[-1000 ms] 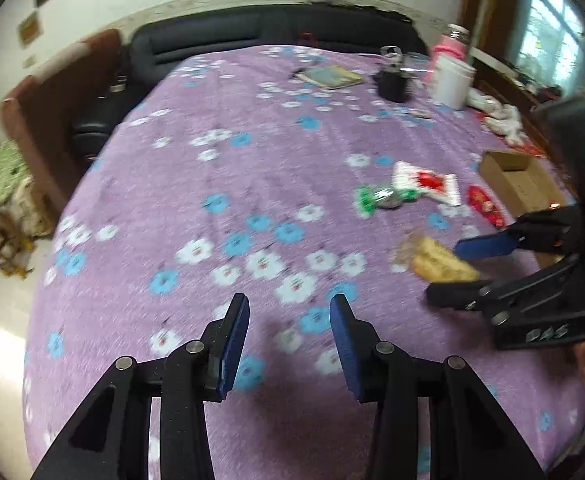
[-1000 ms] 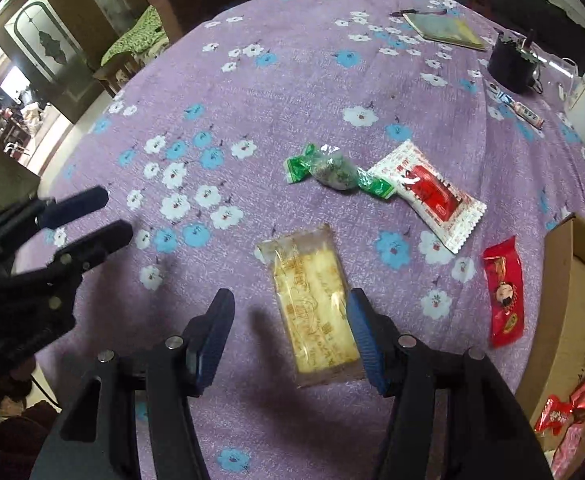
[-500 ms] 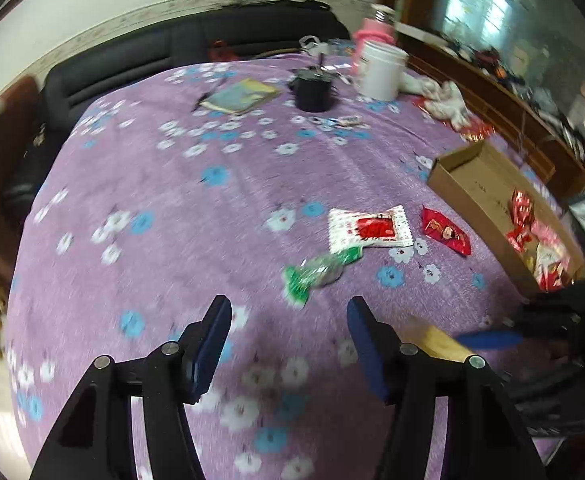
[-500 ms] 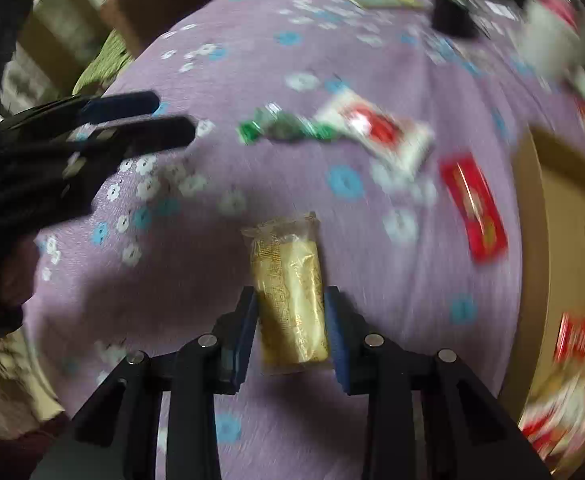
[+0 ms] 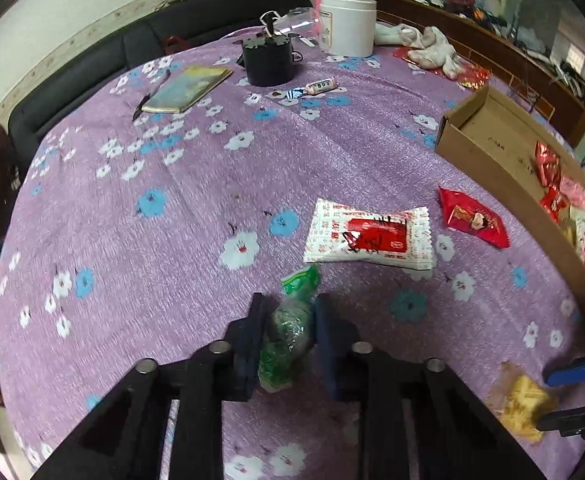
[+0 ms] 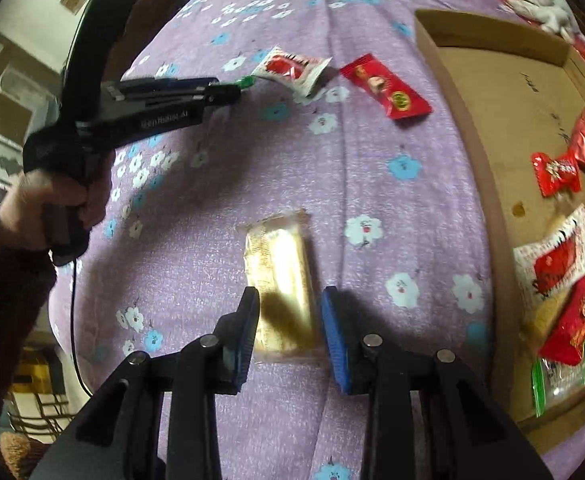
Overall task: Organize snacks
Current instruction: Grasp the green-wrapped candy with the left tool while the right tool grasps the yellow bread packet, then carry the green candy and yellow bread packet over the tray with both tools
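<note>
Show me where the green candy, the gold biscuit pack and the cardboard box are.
green candy (image 5: pixel 290 320): left wrist view, its clear middle between the jaws.
gold biscuit pack (image 6: pixel 282 276): right wrist view, centre of the wrapper.
cardboard box (image 6: pixel 488 208): right wrist view, its left wall.

Both grippers are black with blue finger pads and round silver screws; the left gripper carries faint pale lettering on its side, a thin black cable trailing below, and a dark maroon sleeve behind it
</note>
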Motion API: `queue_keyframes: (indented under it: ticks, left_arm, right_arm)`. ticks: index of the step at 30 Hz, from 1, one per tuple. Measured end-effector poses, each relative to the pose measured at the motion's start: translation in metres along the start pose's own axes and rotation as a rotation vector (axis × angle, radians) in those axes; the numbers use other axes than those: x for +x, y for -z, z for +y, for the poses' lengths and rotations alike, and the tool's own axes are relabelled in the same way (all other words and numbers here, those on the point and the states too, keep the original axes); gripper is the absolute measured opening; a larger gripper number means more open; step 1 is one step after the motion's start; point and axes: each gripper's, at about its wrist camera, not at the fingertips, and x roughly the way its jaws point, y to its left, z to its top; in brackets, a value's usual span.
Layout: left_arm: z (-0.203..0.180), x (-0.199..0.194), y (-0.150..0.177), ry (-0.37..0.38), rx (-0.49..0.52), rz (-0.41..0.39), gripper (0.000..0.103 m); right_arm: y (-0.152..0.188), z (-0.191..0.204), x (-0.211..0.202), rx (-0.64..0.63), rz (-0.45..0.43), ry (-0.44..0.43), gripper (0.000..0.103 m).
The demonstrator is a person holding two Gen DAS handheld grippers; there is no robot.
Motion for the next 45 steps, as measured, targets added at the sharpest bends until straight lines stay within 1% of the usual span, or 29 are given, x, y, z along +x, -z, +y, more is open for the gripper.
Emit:
queue_keyframes:
  ticks: [2, 4, 7, 9, 13, 14, 18, 20, 21, 22, 24, 26, 29, 34, 36, 45]
  left_arm:
    - [-0.001, -0.004, 0.006, 0.001, -0.028, 0.001, 0.023]
    - [-0.004, -0.010, 0.017, 0.018, -0.057, 0.004, 0.023]
    - [-0.006, -0.022, 0.037, 0.048, -0.144, 0.008, 0.023]
    - [-0.010, -0.031, 0.053, 0.048, -0.184, 0.006, 0.023]
    - [-0.027, -0.043, 0.075, 0.023, -0.200, 0.009, 0.023]
    - [-0.030, -0.045, 0.079, 0.016, -0.199, 0.009, 0.023]
    - [-0.033, -0.044, 0.080, -0.012, -0.189, 0.010, 0.023]
    - [-0.034, -0.043, 0.078, -0.024, -0.185, 0.005, 0.023]
    - [-0.034, -0.043, 0.078, -0.032, -0.178, -0.002, 0.023]
    - [-0.034, -0.042, 0.078, -0.035, -0.175, -0.010, 0.023]
    - [-0.034, -0.043, 0.081, -0.042, -0.188, -0.027, 0.022]
    - [-0.033, -0.047, 0.085, -0.026, -0.228, -0.030, 0.022]
    - [-0.034, -0.054, 0.092, 0.035, -0.290, -0.031, 0.022]
    - [-0.050, -0.068, 0.100, 0.038, -0.301, -0.049, 0.022]
    - [-0.057, -0.074, 0.100, 0.019, -0.300, -0.059, 0.022]
    - [-0.085, -0.098, 0.096, -0.086, -0.284, -0.102, 0.022]
  right_arm:
    - [-0.002, 0.000, -0.003, -0.001, -0.007, -0.001, 0.028]
    - [-0.005, 0.002, -0.003, -0.011, -0.007, -0.004, 0.028]
    - [-0.009, 0.011, 0.001, -0.041, 0.005, -0.010, 0.028]
    - [-0.010, 0.017, 0.005, -0.064, 0.008, 0.002, 0.029]
    - [-0.010, 0.027, 0.012, -0.111, 0.006, 0.045, 0.040]
    - [-0.010, 0.027, 0.013, -0.121, 0.007, 0.062, 0.040]
    - [-0.012, 0.036, 0.025, -0.152, 0.022, 0.081, 0.040]
    - [-0.012, 0.042, 0.030, -0.182, 0.015, 0.112, 0.040]
    - [-0.011, 0.045, 0.030, -0.192, 0.012, 0.124, 0.039]
    - [-0.010, 0.046, 0.030, -0.196, 0.012, 0.128, 0.033]
    - [-0.009, 0.047, 0.031, -0.196, 0.009, 0.126, 0.032]
    - [-0.007, 0.045, 0.028, -0.180, 0.000, 0.117, 0.032]
    - [-0.003, 0.043, 0.019, -0.166, -0.023, 0.105, 0.032]
    - [-0.002, 0.034, 0.007, -0.134, -0.045, 0.089, 0.032]
    - [-0.001, 0.032, 0.005, -0.124, -0.048, 0.080, 0.032]
    - [0.000, 0.027, -0.014, -0.156, -0.076, 0.037, 0.032]
